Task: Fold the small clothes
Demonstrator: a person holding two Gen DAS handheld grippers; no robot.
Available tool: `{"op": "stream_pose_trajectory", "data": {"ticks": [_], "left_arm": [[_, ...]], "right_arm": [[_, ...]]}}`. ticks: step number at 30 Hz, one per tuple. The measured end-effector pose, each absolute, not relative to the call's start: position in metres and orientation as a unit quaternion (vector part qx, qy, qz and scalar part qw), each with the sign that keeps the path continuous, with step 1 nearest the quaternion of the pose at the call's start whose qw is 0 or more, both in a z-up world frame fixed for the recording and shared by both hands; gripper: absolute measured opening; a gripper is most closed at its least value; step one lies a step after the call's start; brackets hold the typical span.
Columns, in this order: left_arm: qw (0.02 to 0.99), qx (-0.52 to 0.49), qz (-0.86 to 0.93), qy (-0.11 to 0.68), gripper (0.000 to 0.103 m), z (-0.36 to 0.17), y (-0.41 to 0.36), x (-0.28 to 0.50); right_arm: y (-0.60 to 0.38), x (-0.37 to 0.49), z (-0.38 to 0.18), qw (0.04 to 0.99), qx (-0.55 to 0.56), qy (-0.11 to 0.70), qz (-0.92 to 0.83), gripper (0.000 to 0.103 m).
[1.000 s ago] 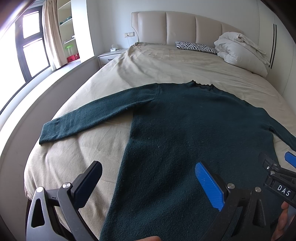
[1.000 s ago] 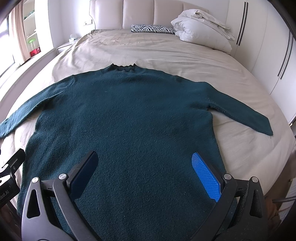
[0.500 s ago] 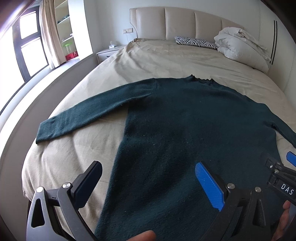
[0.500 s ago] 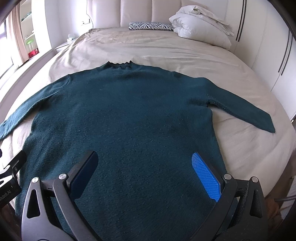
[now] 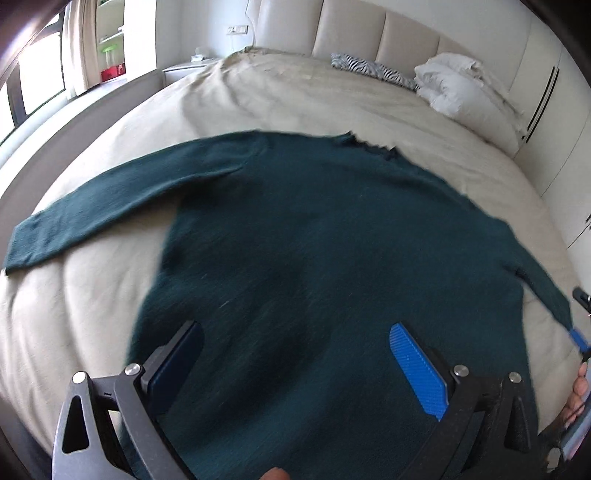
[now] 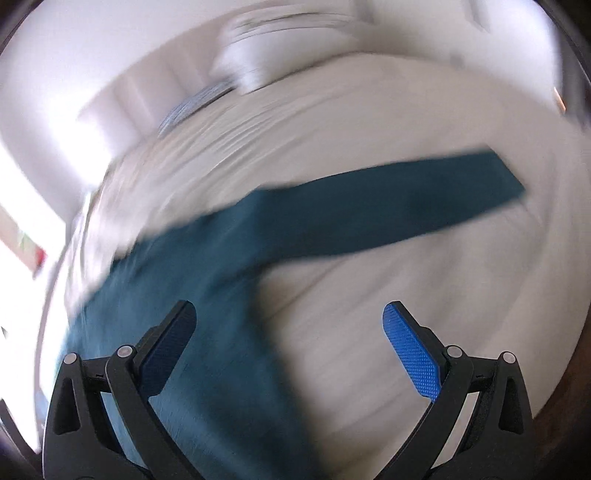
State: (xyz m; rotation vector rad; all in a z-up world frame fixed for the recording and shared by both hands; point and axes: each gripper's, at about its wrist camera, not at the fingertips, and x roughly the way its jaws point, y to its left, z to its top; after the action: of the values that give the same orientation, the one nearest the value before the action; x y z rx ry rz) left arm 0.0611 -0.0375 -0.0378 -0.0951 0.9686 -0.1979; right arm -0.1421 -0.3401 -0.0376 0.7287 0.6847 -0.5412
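A dark teal long-sleeved sweater (image 5: pixel 314 240) lies flat on the beige bed (image 5: pixel 295 96), neck toward the headboard, both sleeves spread out. My left gripper (image 5: pixel 295 362) is open and empty above the sweater's lower body. My right gripper (image 6: pixel 288 347) is open and empty, above the edge of the sweater's body below its right sleeve (image 6: pixel 388 218). The right wrist view is heavily blurred. The right gripper's blue fingertip (image 5: pixel 578 338) shows at the right edge of the left wrist view, by the right sleeve's cuff.
A padded headboard (image 5: pixel 369 33), a zebra-print pillow (image 5: pixel 373 70) and a white duvet bundle (image 5: pixel 465 92) are at the bed's far end. A nightstand (image 5: pixel 184 70) and window are at the far left. Wardrobe doors (image 5: pixel 561 122) run along the right.
The right gripper has swung fast to the right, from over the sweater's body toward its right sleeve. The left gripper has shifted rightward and tilted. Both stay open.
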Motion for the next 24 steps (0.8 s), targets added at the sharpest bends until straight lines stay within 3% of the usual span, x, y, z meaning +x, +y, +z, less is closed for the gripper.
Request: {"op": "stream_pose_trajectory", "data": {"ticks": [2,4,11,14,16,18,19,21,24], "left_arm": [[0.885,-0.061,-0.121,0.445,0.103,-0.035,-0.046,0.067],[0.886,-0.053,-0.128,0.442,0.103,-0.03,-0.058,0.071],[0.86,-0.088,-0.142,0.483,0.103,-0.028,-0.084,0.102],[0.851,-0.114,-0.18,0.48,0.103,-0.031,-0.092,0.113],[0.842,-0.134,-0.196,0.484,0.101,-0.035,-0.097,0.122],[0.833,-0.152,-0.21,0.489,0.095,-0.04,-0.101,0.13],[0.828,-0.159,-0.212,0.494,0.084,-0.043,-0.102,0.134],[0.819,-0.166,-0.22,0.504,0.075,-0.049,-0.103,0.143],[0.801,-0.198,-0.236,0.513,0.068,-0.059,-0.101,0.155]], "right_arm": [[-0.398,-0.169,-0.056,0.808,0.43,0.287,-0.282,0.096],[-0.437,-0.185,-0.075,0.778,0.487,0.271,-0.29,0.072],[-0.533,-0.211,-0.134,0.703,0.629,0.188,-0.274,0.057],[-0.559,-0.21,-0.148,0.696,0.649,0.153,-0.267,0.042],[-0.578,-0.208,-0.156,0.691,0.654,0.147,-0.27,0.022],[-0.596,-0.205,-0.159,0.693,0.641,0.163,-0.285,0.009],[-0.599,-0.198,-0.154,0.704,0.621,0.181,-0.293,0.008],[-0.595,-0.179,-0.132,0.729,0.584,0.2,-0.294,0.008],[-0.562,-0.138,-0.084,0.789,0.503,0.232,-0.266,0.007]]}}
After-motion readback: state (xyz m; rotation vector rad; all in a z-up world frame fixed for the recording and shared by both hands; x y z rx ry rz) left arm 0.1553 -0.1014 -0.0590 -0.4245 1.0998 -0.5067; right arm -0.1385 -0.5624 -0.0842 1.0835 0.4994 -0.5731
